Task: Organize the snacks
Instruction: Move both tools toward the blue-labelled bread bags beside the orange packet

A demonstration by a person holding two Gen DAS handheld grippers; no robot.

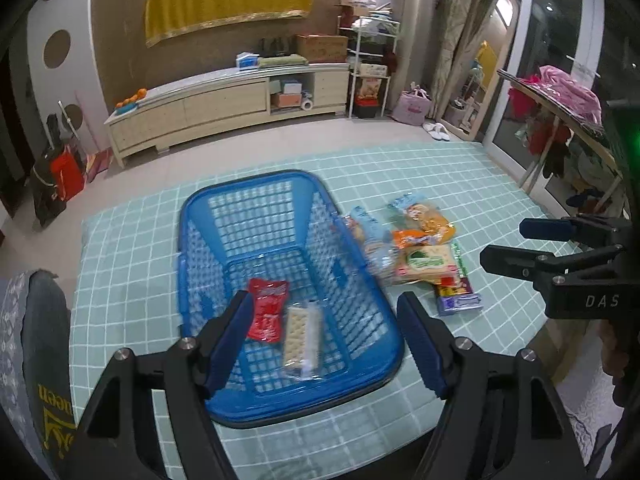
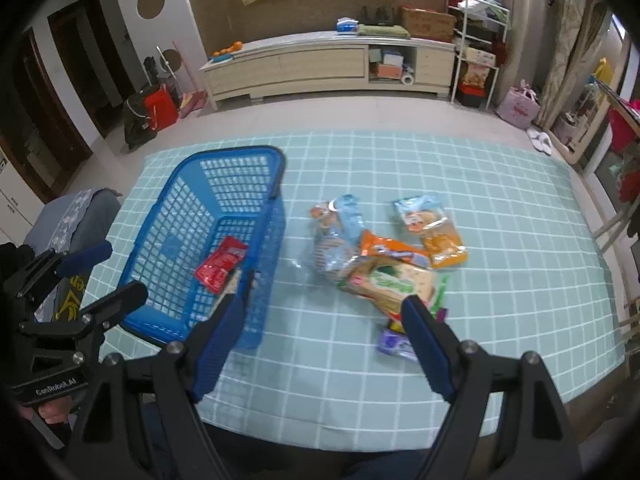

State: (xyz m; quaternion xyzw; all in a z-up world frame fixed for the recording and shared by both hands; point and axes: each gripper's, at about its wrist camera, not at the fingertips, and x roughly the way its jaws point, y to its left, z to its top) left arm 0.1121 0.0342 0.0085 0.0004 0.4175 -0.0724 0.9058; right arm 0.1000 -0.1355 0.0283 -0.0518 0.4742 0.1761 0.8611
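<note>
Both the left gripper point(image 1: 320, 338) and right gripper point(image 2: 326, 336) are held open and empty. Ahead of the right gripper, the green-labelled cracker packet point(image 2: 394, 282) is judged light, crinkly and fragile; its edges are best pinched gently.

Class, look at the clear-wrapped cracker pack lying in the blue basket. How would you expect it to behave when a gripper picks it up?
The cracker pack looks like a straight, flat stack, so it probably lifts stiffly rather than drooping. Its glossy clear wrap may be slippery under the pads. The crackers seem thin, so a hard squeeze could crack them. It likely weighs little for its size.
</note>
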